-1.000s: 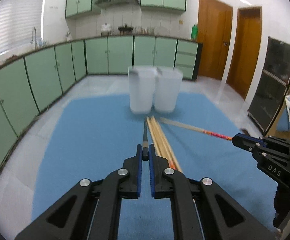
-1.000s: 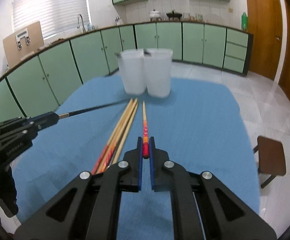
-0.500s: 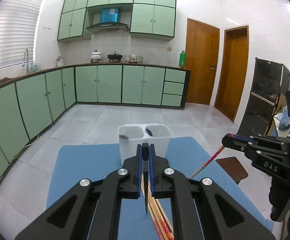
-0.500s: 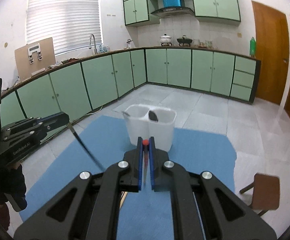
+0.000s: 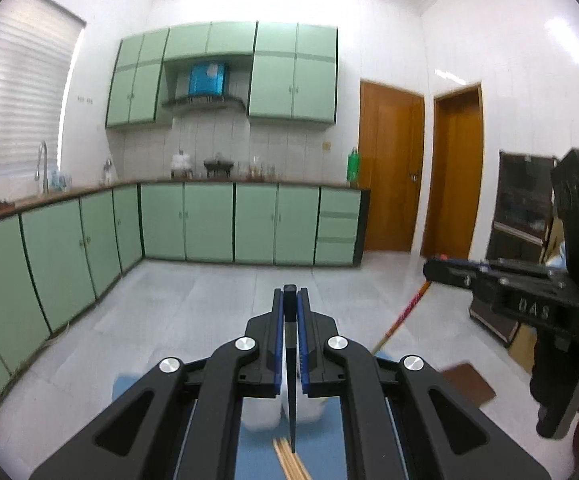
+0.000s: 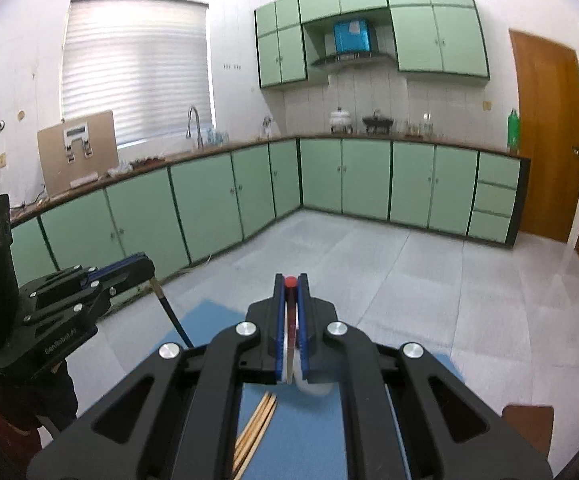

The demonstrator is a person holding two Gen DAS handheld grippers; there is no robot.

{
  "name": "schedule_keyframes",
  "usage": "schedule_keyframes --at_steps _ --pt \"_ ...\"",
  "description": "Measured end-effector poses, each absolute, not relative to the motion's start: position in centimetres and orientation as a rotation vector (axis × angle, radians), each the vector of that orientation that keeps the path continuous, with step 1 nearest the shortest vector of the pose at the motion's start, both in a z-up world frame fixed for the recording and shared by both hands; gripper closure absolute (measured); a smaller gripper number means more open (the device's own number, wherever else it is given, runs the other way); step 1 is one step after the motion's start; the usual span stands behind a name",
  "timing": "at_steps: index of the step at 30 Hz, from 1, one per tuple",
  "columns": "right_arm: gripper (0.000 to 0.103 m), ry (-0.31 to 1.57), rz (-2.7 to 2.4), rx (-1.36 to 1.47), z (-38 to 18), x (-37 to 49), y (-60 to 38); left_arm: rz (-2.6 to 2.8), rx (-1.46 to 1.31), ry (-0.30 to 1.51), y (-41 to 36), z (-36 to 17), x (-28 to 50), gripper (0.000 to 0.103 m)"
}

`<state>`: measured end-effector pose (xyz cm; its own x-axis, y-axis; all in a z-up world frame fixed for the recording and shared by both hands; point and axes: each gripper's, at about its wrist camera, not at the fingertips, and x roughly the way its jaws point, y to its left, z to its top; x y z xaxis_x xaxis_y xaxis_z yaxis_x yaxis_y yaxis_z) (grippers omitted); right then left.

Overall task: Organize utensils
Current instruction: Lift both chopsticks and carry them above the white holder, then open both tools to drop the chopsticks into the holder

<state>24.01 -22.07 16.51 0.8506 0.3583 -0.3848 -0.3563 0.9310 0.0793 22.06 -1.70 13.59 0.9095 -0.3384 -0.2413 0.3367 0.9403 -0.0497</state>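
Both grippers are clamped on a chopstick each and raised above the blue surface (image 6: pixel 309 440), so the task looks to be mid-way: two sticks picked up, neither yet in the white holder (image 5: pixel 261 416) below. The left gripper (image 5: pixel 290 300) pinches a dark chopstick (image 5: pixel 292 420) near its top, the rest hanging down toward the holder. The right gripper (image 6: pixel 290 292) pinches a red-tipped chopstick (image 6: pixel 290 282) the same way. A bundle of wooden chopsticks (image 6: pixel 255 432) lies on the surface, waiting to be sorted.

The left wrist view shows the right gripper (image 5: pixel 433 270) from the side, with the red-and-orange stick (image 5: pixel 403 314) slanting down from it, a length the right view mostly hides behind its own jaws. The right wrist view shows the left gripper (image 6: pixel 147 270) side-on and its dark stick (image 6: pixel 171 314) tilted. Whether the holder already contains anything cannot be told in either view.
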Motion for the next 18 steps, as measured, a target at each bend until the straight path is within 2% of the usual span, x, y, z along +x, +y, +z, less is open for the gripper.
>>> schedule_keyframes --at_steps 8,18 --pt "0.098 0.403 0.313 -0.015 17.2 29.7 -22.2 -0.304 0.002 0.167 -3.5 16.3 27.7 0.097" --pt "0.098 0.540 0.277 -0.038 10.6 35.1 -20.6 -0.276 0.026 0.320 -5.0 9.9 33.6 0.097"
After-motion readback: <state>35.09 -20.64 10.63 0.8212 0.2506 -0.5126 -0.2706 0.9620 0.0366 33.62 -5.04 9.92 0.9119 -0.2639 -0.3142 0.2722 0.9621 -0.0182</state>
